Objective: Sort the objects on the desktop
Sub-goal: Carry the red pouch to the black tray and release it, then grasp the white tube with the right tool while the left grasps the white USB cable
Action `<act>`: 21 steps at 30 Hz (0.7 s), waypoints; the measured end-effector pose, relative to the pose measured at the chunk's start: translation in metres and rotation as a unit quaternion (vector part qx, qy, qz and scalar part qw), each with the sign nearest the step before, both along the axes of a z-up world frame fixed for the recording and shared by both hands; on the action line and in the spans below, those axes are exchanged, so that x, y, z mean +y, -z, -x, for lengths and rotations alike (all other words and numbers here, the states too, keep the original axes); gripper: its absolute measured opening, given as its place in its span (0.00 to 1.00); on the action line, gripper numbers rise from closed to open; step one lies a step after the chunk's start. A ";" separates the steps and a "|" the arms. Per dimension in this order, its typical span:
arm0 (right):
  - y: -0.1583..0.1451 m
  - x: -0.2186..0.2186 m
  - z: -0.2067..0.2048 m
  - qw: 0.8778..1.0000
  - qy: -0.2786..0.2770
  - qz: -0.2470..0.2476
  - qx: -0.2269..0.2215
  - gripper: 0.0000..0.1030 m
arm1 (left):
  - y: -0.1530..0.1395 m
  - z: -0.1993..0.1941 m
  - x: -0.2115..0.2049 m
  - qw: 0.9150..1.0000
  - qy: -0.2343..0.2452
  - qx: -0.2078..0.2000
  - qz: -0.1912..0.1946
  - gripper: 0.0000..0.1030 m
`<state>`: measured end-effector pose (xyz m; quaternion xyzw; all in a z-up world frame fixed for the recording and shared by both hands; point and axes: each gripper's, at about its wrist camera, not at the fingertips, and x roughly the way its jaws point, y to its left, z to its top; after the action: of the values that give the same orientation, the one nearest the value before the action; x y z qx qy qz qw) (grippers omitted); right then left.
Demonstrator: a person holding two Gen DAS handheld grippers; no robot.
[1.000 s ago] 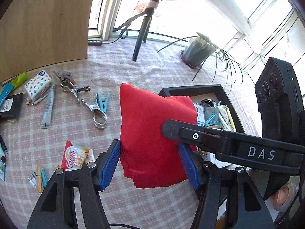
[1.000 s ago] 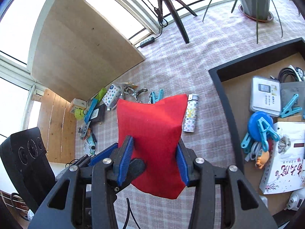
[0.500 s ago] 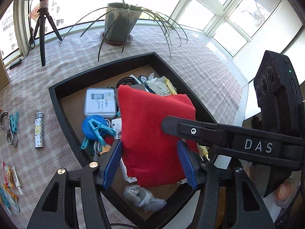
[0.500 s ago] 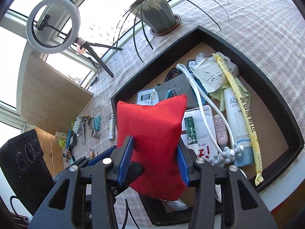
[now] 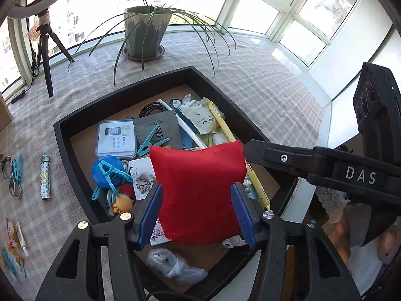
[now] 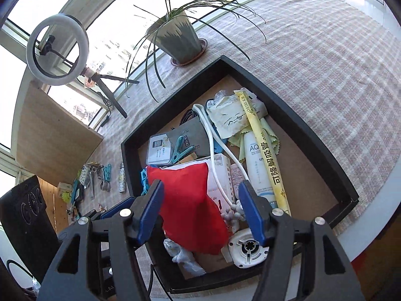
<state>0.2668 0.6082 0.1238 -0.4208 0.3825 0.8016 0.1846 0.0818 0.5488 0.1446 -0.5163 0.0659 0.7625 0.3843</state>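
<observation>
left gripper (image 5: pixel 198 213): blue pads pinched onto both sides of the red pouch (image 5: pixel 198 190), holding it up over the near end of the black tray (image 5: pixel 75 150)
right gripper (image 6: pixel 200 210): spread wide, looks like only its left pad brushes the pouch, hard to say
tray: stuffed with clips, packets, cables
lighter (image 5: pixel 45 176): on the tablecloth, left of the tray

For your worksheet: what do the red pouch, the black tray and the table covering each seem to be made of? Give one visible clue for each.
Red pouch: seemingly soft matte fabric; it creases and sags between the left gripper pads.
Black tray: rigid, smooth dark walls, perhaps painted wood or plastic; its brown floor looks like board or card.
Table covering: apparently woven cloth, with a checked pattern and matte, slightly textured surface.
</observation>
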 end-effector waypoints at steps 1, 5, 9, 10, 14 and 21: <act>-0.003 -0.002 0.001 1.000 -0.002 -0.003 0.005 0.59 | 0.000 0.002 -0.007 1.000 -0.007 0.000 0.001 0.51; -0.012 -0.019 0.019 0.999 -0.038 -0.005 0.018 0.59 | -0.002 0.016 -0.046 0.998 -0.055 -0.005 0.006 0.51; -0.014 -0.052 0.049 0.995 -0.097 -0.003 0.022 0.59 | 0.003 0.032 -0.100 0.993 -0.112 -0.008 0.022 0.51; -0.013 -0.062 0.058 0.994 -0.111 -0.003 0.021 0.59 | 0.005 0.036 -0.116 0.991 -0.129 -0.008 0.027 0.51; -0.006 -0.105 0.094 0.985 -0.173 -0.002 0.017 0.59 | 0.018 0.046 -0.190 0.979 -0.199 -0.011 0.048 0.51; 0.018 -0.183 0.154 0.964 -0.266 -0.003 -0.010 0.59 | 0.053 0.052 -0.322 0.943 -0.319 -0.052 0.074 0.51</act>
<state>0.1128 0.4247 0.1056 -0.5146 0.2523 0.8189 -0.0305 0.0297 0.2267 0.0918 -0.5763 -0.0666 0.8101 0.0843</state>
